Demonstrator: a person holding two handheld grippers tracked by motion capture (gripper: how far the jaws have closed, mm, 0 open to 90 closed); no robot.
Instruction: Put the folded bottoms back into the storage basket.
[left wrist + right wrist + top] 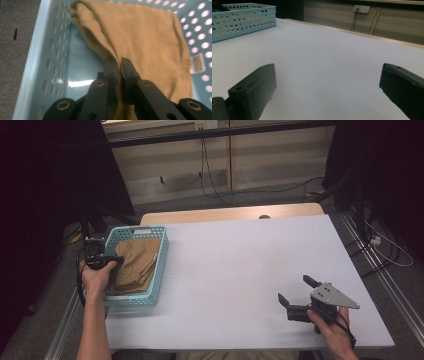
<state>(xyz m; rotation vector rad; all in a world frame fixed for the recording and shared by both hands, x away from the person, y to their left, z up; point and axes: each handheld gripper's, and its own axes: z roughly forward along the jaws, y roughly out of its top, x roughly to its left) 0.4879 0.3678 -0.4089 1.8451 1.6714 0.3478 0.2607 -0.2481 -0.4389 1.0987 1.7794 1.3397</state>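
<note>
Wide-spread right tongs (327, 92) hover above bare white table (324, 55).

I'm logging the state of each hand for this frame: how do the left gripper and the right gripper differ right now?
The left gripper is shut on the tan cloth; the right gripper is open and holds nothing.
The left gripper reaches into the blue basket at the table's left; the right gripper sits over bare white table near the front right.
Both have black jaws and are held in a hand.
</note>
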